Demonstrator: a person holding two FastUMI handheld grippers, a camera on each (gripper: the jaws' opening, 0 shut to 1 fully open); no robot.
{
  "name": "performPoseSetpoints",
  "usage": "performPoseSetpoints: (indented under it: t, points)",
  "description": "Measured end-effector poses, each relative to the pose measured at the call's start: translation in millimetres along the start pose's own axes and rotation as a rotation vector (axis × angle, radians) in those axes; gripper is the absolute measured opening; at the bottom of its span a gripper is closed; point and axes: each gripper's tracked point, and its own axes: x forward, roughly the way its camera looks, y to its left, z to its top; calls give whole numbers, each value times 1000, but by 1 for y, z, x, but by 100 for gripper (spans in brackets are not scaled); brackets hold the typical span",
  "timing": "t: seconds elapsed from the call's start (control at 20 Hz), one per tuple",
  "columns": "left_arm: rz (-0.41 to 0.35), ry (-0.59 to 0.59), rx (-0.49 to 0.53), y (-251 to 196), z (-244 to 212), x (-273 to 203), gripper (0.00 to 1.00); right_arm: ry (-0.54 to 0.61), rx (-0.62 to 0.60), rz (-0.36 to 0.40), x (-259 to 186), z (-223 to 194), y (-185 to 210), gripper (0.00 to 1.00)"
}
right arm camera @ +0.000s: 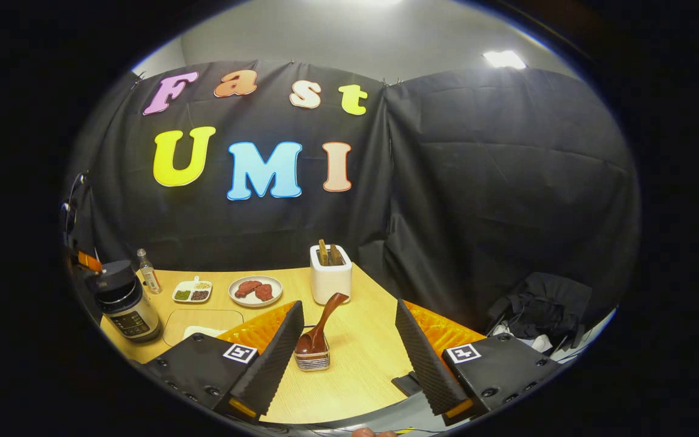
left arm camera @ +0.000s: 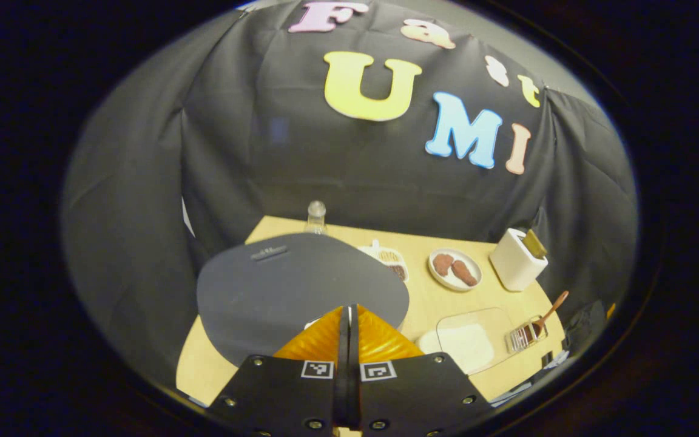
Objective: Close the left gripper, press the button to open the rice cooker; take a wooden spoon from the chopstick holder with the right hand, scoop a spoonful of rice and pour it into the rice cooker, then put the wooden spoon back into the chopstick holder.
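In the left gripper view, the left tool (left arm camera: 347, 340) is clenched, its fingers pressed together with nothing between them. Just beyond it the cooker's raised grey lid (left arm camera: 301, 288) hides the pot and button. Right of it on the counter (left arm camera: 428, 303) lie a clear rice tray (left arm camera: 471, 340), partly cut off by the tool, and a small holder (left arm camera: 525, 335) with the spoon (left arm camera: 548, 315) leaning in it.

In the right gripper view, the right tool (right arm camera: 349, 358) is released, fingers wide apart, the holder (right arm camera: 312, 359) and spoon (right arm camera: 322, 325) between them, untouched. The cooker (right arm camera: 124, 303) stands far left, lid up. The rice tray (right arm camera: 204, 321) is half hidden by the left finger.
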Motion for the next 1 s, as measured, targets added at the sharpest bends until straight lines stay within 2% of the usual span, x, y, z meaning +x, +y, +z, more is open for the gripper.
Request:
performPoseSetpoints:
  t: [0.1, 0.25, 0.3, 0.45, 0.55, 0.7, 0.8, 0.85, 0.95, 1.0]
  points:
    - [19, -119, 26, 0, 40, -29, 0, -1, -8, 7, 0, 4, 2, 94]
    - [-25, -234, 23, -13, 70, -78, 3, -9, -13, 22, 6, 13, 9, 94]
    - [-24, -272, 36, -12, 76, -93, 1, -7, -12, 33, 10, 15, 13, 94]
    - [-4, -344, 106, -10, 73, -122, 0, -6, -18, 57, 19, 22, 18, 97]
    - [-16, -359, 132, -22, 67, -134, 0, -11, -21, 64, 27, 28, 18, 94]
    - [31, -358, 140, -34, 50, -138, 2, -10, -8, 70, 46, 34, 18, 97]
    - [25, -343, 150, -55, 34, -136, 40, 1, 2, 86, 62, 33, 20, 97]
    - [50, -349, 156, -57, 32, -134, 59, 11, 12, 100, 70, 31, 22, 94]
    - [59, -343, 157, -70, 30, -134, 96, 42, 35, 142, 87, 28, 28, 97]
    - [58, -338, 153, -78, 31, -134, 95, 60, 46, 161, 95, 26, 30, 95]
